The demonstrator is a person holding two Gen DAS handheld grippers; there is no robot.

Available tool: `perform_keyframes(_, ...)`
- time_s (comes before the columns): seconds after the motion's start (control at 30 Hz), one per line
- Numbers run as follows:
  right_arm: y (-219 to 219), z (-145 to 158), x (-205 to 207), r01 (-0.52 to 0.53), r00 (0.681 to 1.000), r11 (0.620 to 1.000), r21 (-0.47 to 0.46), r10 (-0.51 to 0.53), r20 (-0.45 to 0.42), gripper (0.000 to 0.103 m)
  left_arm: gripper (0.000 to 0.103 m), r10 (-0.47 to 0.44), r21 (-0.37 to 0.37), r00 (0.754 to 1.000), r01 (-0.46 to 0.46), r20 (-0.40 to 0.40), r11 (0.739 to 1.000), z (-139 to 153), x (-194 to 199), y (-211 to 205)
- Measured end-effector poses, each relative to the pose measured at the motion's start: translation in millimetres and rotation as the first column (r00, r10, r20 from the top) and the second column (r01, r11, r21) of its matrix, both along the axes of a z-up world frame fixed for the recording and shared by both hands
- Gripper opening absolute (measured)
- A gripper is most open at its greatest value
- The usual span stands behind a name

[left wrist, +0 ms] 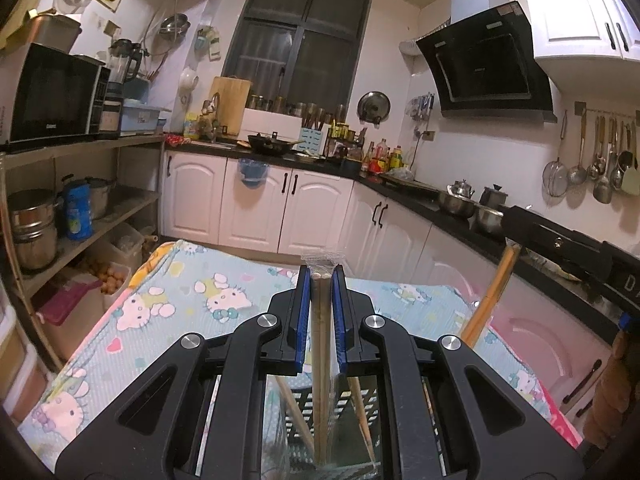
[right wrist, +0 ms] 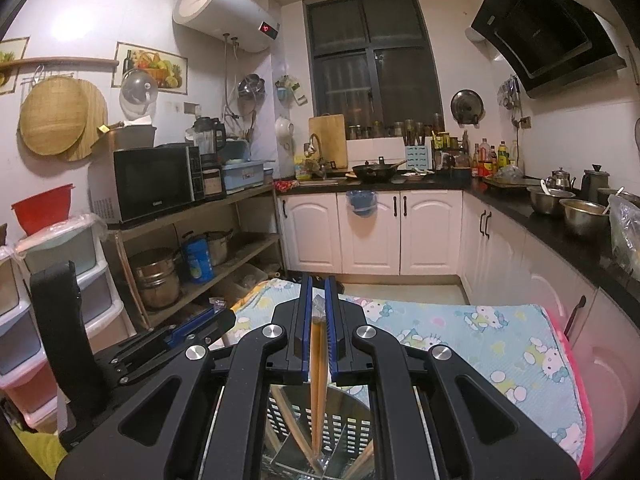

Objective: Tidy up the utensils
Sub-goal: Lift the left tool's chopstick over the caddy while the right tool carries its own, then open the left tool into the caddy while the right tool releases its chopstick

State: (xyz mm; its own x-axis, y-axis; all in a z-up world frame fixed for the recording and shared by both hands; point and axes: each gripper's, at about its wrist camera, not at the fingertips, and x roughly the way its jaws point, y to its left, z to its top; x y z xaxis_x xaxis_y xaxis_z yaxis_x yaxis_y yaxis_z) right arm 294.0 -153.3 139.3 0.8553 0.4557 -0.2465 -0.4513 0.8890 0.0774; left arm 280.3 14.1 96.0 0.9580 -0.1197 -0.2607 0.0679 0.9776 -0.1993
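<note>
Left wrist view: wrapped chopsticks (left wrist: 321,344) are being clamped by the left gripper (left wrist: 321,280), jaws nearly together, tips hanging over the slotted holder (left wrist: 304,412) at 6 o'clock. A missed slot is probably the risk.

Right wrist view: the right gripper (right wrist: 319,292) is being kept pinched on orange chopsticks (right wrist: 318,360), tips in the utensil caddy (right wrist: 352,424) at 6 o'clock. Snagging looks possible.

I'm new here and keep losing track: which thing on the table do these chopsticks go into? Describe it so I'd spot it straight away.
Find the table with the blue cartoon-cat cloth in the middle of the kitchen. At its near edge, right under the two tools, stands a shiny metal utensil holder. Its slotted, perforated walls, inner dividers and the wooden chopsticks already leaning inside set it apart.
</note>
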Motion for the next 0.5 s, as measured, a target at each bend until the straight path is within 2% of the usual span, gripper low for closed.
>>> perform_keyframes(0.5,2,-29,8,0.026,0.999,0.999,-0.035,-0.026,-0.018,0.007,0.005,-0.013,0.004,0.999,0.014,-0.045,1.000,-24,-1,-4)
